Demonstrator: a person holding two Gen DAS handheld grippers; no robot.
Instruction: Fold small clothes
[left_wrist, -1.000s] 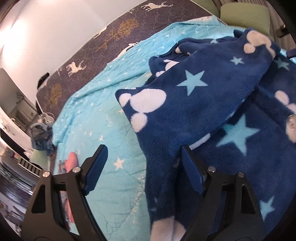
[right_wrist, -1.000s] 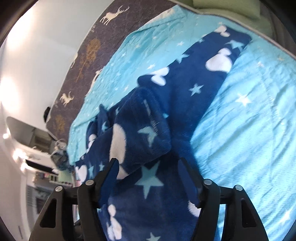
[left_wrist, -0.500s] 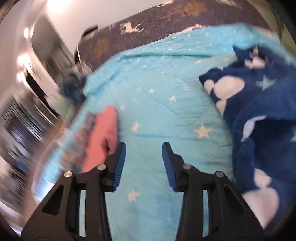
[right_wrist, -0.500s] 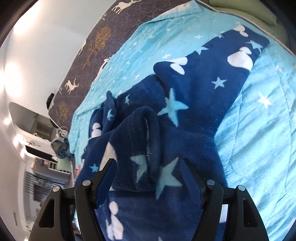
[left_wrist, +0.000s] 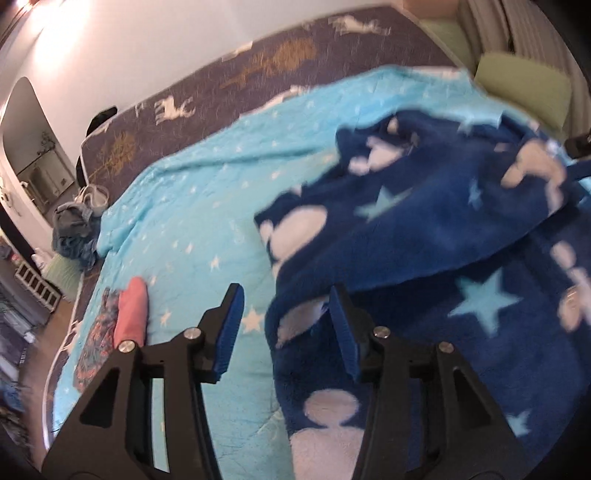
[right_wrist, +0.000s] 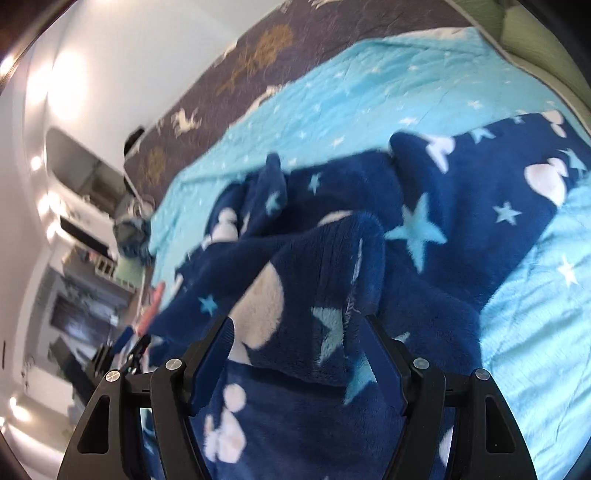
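Now: both grippers over the fleece garment, mid-fold, neither grasping.
Left gripper (left_wrist: 284, 325): jaws have just been reopening a little, parted, nothing pinched; its right pad sits against the garment's near left edge, the left pad over bare quilt. Right gripper (right_wrist: 299, 354): jaws spread wide, a folded-over flap of the navy star-print fleece garment (right_wrist: 424, 206) lies between them, pads not visibly pressing, so released. Garment lies on the light-blue star quilt (left_wrist: 192, 206) on the bed, long axis running from the right gripper away toward the green pillow (left_wrist: 524, 88). Judged: right hand is nearer the flap, left hand nearer the garment's side edge; next grab likely goes there. Pink folded item (left_wrist: 131, 314) sits left of the garment, well apart.
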